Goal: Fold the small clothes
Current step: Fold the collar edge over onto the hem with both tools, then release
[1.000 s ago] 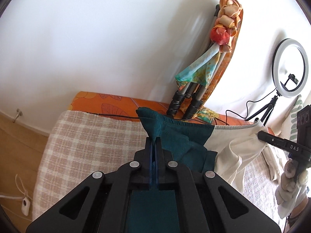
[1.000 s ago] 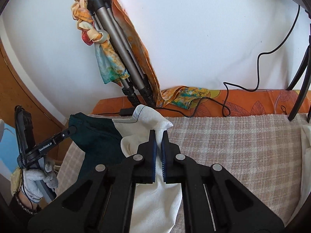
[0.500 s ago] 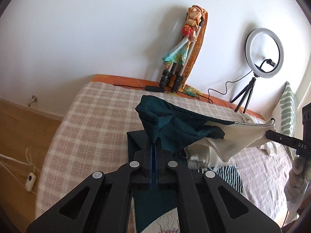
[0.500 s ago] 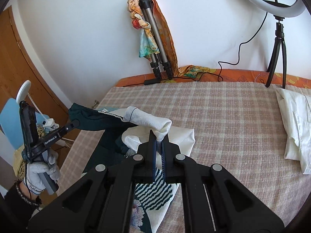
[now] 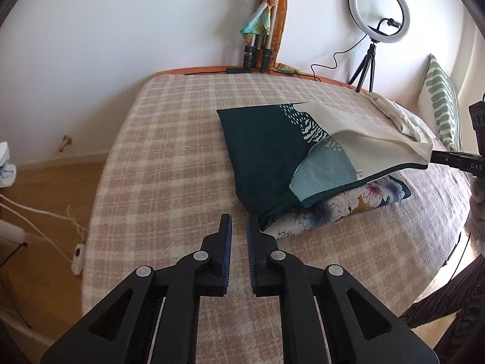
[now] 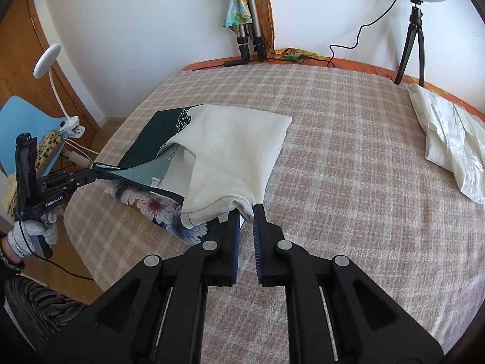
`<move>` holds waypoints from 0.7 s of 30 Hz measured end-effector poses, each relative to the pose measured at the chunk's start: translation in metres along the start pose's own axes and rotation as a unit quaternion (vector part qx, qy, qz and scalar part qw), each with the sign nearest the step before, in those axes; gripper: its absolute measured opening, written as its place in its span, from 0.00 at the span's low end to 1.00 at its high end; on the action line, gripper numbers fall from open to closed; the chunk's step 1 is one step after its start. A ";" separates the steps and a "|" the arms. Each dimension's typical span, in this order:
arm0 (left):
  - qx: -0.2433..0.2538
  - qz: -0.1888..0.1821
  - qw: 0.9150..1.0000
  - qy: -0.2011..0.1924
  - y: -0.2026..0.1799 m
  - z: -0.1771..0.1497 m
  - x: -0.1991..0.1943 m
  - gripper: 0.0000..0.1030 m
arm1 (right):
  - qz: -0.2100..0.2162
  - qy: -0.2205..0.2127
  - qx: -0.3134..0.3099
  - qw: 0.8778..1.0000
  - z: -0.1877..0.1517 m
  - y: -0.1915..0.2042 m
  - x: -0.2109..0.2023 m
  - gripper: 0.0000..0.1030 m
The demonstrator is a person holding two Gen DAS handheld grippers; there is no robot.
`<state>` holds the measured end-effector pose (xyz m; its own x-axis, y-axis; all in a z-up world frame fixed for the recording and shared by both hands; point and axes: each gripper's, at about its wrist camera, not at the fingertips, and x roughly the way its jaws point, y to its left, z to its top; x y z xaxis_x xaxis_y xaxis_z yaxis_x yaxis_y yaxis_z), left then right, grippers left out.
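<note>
Plaid blanket [image 6: 348, 151] covers the bed, and a half-folded teal-and-cream garment [image 6: 236, 151] lies on the blanket's left-hand part. A folded white shirt [image 6: 448, 139] rests near the blanket's right edge, well apart from it. The right gripper [image 6: 246, 212] grasps the garment's cream corner between narrowly parted fingertips, holding that flap off the blanket. The left gripper [image 5: 239, 224] hangs released over the blanket's near side, nothing between its jaws, just beside the garment's dark folded edge.
</note>
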<state>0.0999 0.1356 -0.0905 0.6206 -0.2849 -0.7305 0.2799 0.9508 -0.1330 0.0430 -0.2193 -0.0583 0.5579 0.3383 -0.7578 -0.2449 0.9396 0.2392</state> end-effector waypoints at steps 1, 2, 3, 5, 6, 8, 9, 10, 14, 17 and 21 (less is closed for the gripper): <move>-0.012 -0.005 1.000 0.002 0.004 0.000 -0.005 0.11 | 0.007 -0.003 0.014 1.000 -0.003 -0.004 -0.005 0.20; -0.027 -0.011 1.000 0.003 0.008 0.000 -0.009 0.11 | 0.010 -0.009 0.031 0.999 -0.006 -0.009 -0.009 0.34; -0.045 -0.017 0.999 0.002 0.013 0.002 -0.012 0.12 | 0.010 -0.014 0.046 0.999 -0.009 -0.014 -0.011 0.39; -0.087 -0.029 0.996 0.003 0.021 0.005 -0.015 0.32 | 0.015 -0.011 0.080 0.997 -0.012 -0.026 -0.009 0.44; -0.114 -0.040 0.993 0.011 0.026 0.007 -0.013 0.42 | 0.022 -0.006 0.101 0.995 -0.014 -0.033 -0.006 0.44; -0.180 -0.080 0.980 0.029 0.034 0.007 -0.004 0.52 | 0.040 0.003 0.140 0.989 -0.016 -0.045 0.002 0.44; -0.211 -0.093 0.972 0.036 0.036 0.006 0.001 0.52 | 0.051 0.011 0.156 0.986 -0.016 -0.050 0.008 0.44; -0.236 -0.104 0.965 0.038 0.037 0.006 0.004 0.52 | 0.062 0.019 0.169 0.983 -0.017 -0.054 0.015 0.44; -0.294 -0.108 0.948 0.063 0.037 0.003 0.026 0.52 | 0.087 0.044 0.214 0.972 -0.020 -0.067 0.040 0.44; -0.320 -0.111 0.939 0.066 0.037 -0.002 0.038 0.49 | 0.113 0.066 0.242 0.961 -0.025 -0.073 0.061 0.47; -0.292 -0.092 0.949 0.072 0.027 0.001 0.043 0.10 | 0.133 0.059 0.247 0.958 -0.022 -0.072 0.067 0.47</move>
<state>0.1348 0.1491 -0.1250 0.4819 -0.4723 -0.7380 -0.1067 0.8043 -0.5845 0.0805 -0.2658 -0.1403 0.4263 0.5891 -0.6865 0.0562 0.7402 0.6700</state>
